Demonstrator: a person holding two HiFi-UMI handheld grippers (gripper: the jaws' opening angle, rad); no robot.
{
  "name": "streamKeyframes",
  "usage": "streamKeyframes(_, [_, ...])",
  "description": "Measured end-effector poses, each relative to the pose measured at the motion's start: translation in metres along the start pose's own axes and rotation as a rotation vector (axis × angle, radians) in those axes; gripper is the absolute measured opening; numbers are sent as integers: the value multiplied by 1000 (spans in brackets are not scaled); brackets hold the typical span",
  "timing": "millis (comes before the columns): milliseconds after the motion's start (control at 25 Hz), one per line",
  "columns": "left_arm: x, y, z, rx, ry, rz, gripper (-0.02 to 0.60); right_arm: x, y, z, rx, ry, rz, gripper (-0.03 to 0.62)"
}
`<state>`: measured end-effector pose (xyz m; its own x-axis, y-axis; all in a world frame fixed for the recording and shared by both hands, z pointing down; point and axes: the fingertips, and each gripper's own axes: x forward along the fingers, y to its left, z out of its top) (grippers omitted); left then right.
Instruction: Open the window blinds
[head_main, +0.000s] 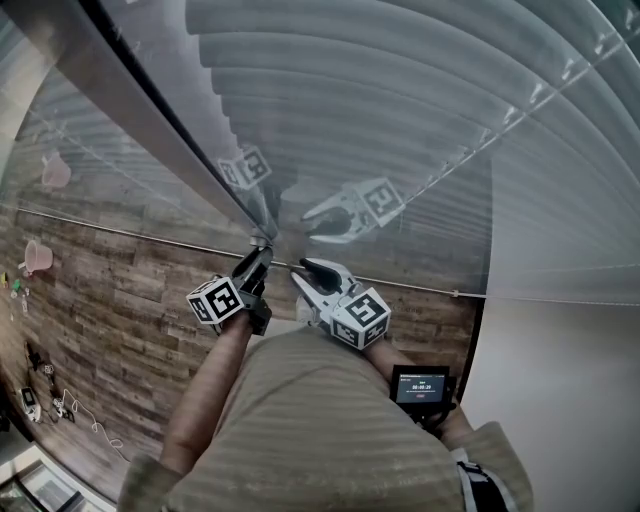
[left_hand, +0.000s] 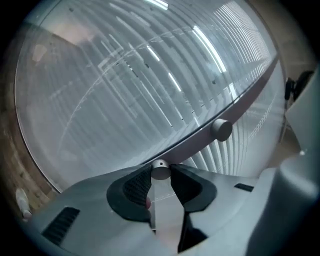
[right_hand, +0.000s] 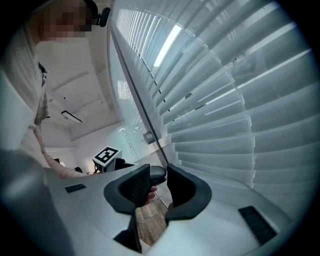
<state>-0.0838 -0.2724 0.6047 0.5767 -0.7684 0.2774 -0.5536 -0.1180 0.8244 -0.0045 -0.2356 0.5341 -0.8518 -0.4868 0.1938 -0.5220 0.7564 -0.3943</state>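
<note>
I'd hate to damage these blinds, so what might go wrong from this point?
The left claw pinches only the end of the small metal knob at the end of the slanted rod; a twist or pull may let it slip off. The open right claw sits close beside the left one, so the two may collide. Both work right against the glass, which a slipping claw could strike.

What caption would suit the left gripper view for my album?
Left gripper clamped on the tip of the wand, window blinds filling the background.
</note>
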Motion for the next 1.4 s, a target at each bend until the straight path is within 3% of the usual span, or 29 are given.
streamKeyframes(520, [3, -5, 2, -469, -45, -249, 133, 6, 3, -4, 23, 3, 38, 115])
streamKeyframes(880, [3, -1, 0, -686, -16, -369, 133, 19, 26, -9, 26, 20, 140, 114])
streamKeyframes(1240, [6, 3, 0, -880, -1, -466, 133, 14, 47, 14, 154, -100, 317, 115])
streamKeyframes(1400, [5, 6, -2, -1007, -11, -522, 135, 16, 57, 14, 131, -115, 339, 115])
